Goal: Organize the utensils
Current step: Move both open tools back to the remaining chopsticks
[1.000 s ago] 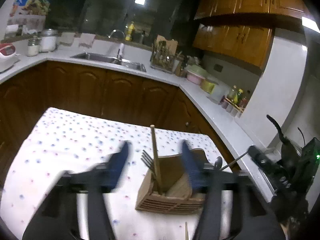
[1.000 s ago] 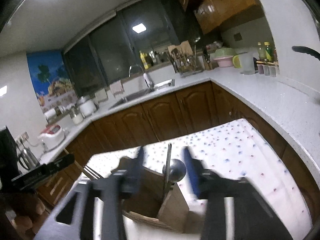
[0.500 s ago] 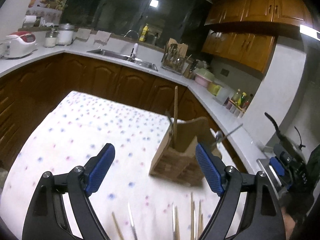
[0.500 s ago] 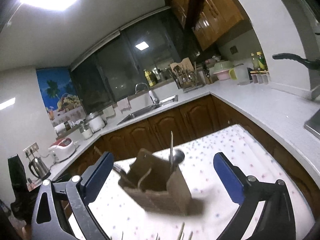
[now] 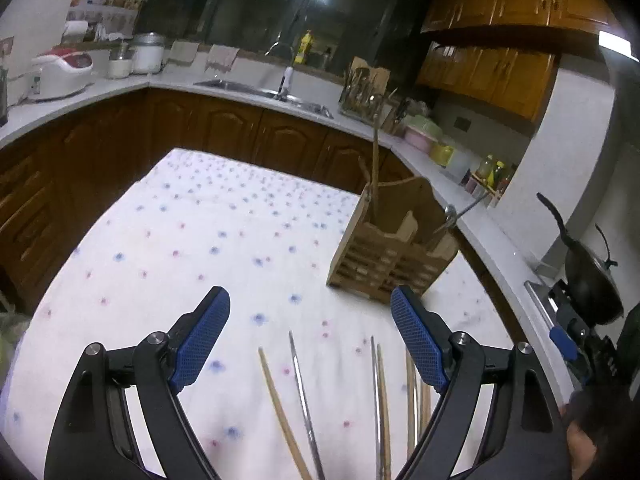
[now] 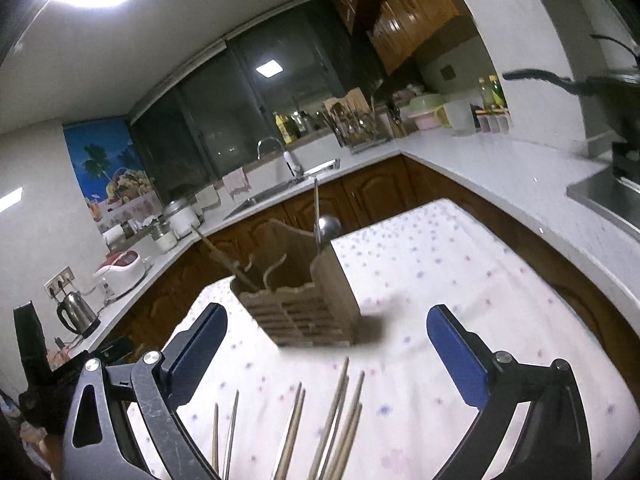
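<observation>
A wooden utensil caddy (image 5: 394, 244) stands on the spotted tablecloth (image 5: 208, 232), holding a wooden chopstick (image 5: 375, 168) and a metal spoon (image 5: 451, 216). It also shows in the right wrist view (image 6: 296, 300) with the spoon (image 6: 328, 226). Several loose chopsticks (image 5: 340, 408), wooden and metal, lie on the cloth near me; they also show in the right wrist view (image 6: 316, 428). My left gripper (image 5: 310, 330) is open and empty above them. My right gripper (image 6: 326, 350) is open and empty, in front of the caddy.
The table sits inside an L-shaped kitchen counter (image 5: 248, 88) with a sink (image 5: 264, 92), a dish rack (image 5: 362, 98) and a rice cooker (image 5: 62, 74). A black pan (image 5: 588, 276) stands on the stove at right. A kettle (image 6: 76, 314) stands at left.
Both grippers opened wide and drew back from the caddy, which now stands on the cloth by itself. The loose chopsticks came into view below both grippers.
</observation>
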The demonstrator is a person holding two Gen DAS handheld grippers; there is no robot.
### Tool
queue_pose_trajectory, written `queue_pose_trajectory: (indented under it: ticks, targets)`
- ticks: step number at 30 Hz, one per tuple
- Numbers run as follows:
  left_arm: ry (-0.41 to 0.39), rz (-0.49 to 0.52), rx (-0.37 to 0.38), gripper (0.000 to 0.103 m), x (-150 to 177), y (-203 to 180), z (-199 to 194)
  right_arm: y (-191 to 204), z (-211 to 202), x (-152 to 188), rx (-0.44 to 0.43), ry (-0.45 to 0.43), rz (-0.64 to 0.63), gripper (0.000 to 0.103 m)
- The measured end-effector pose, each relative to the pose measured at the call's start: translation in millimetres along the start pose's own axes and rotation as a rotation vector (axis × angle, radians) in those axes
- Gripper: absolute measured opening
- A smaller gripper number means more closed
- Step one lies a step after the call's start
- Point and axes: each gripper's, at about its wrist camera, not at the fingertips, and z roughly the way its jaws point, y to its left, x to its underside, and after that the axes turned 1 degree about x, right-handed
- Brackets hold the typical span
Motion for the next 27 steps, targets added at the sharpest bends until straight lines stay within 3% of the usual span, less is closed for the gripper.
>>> queue_pose_trajectory:
  ticks: [11, 22, 27]
  targets:
    - [0.077, 0.022, -0.028, 0.085, 29, -1, 8, -3, -3, 35, 0.032, 0.072, -0.023, 0.101]
    - [0.150, 0.041, -0.050, 0.083, 37, 0, 26, 0, 6, 42, 0.042, 0.102, -0.044, 0.100]
    - [0.231, 0.065, -0.031, 0.059, 44, -6, 44, -1, 16, 43, 0.051, 0.131, -0.047, 0.095]
